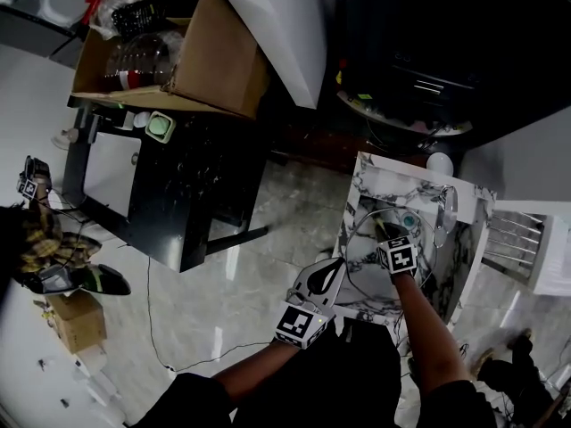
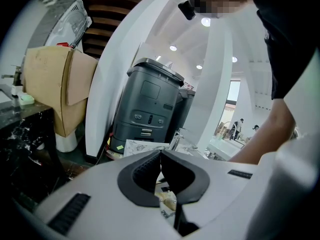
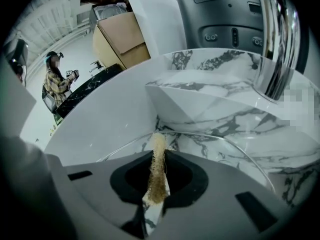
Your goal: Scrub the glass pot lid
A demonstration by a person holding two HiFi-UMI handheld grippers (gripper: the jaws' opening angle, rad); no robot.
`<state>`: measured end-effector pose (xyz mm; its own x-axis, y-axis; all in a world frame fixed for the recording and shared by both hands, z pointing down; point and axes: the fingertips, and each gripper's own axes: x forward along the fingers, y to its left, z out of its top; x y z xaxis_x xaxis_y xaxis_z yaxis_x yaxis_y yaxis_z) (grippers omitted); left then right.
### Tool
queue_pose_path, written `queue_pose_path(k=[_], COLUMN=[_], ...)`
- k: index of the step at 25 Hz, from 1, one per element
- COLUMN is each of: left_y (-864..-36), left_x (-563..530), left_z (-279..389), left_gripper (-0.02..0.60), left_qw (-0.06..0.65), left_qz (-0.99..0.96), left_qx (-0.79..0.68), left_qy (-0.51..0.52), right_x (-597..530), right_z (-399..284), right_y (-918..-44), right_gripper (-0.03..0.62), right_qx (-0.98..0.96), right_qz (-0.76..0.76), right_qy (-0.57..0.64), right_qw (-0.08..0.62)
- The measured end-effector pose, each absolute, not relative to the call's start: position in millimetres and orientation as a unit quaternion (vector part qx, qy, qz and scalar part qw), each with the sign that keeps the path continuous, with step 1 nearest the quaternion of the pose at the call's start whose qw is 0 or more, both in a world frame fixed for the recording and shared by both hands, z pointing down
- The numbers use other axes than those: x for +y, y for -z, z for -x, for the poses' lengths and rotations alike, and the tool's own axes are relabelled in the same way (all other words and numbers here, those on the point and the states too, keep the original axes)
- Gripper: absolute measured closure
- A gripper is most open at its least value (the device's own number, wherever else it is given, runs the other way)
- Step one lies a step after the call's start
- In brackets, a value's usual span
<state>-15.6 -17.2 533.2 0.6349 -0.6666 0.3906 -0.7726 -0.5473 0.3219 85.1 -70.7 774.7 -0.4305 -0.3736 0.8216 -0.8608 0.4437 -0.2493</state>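
So the glass pot lid point(image 1: 361, 250) is lying in the marble sink point(image 1: 375, 178), right of centre in the head view, just below the faucet point(image 1: 445, 210). The right gripper point(image 1: 385, 232) is down in the basin over it. Its jaws are clamped tight on a thin tan scrub pad point(image 3: 157, 176) that pokes out past the tips. In the right gripper view the pad's front edge sits right at the lid's rim, but I can't tell if it's actually touching the glass. The left gripper point(image 1: 326, 275) hangs by the sink's lower left edge, jaws closed tip to tip with nothing in them, so nothing is steadying the lid.

My take on the scrubbing: the pad is held edge-on and looks floppy, so I'd tilt the gripper to lay its broad face on the glass. Then short overlapping circles with moderate pressure. A loose lid on slick marble will probably skate, so pin its rim with the left gripper or push it against the basin wall.
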Motion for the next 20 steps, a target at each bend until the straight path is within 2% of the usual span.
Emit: queue_pose_path(k=[20], left_y=[-535.4], left_x=[-4.4], left_z=[-0.5], left_gripper=[0.566], left_qw=[0.245], left_qz=[-0.873], left_qx=[-0.407], left_qy=[-0.113], right_x=[-73.4], right_z=[-130.1], right_y=[-775.4], right_gripper=[0.537], right_qx=[-0.731], right_qz=[-0.473], right_qy=[-0.348], right_qw=[0.347])
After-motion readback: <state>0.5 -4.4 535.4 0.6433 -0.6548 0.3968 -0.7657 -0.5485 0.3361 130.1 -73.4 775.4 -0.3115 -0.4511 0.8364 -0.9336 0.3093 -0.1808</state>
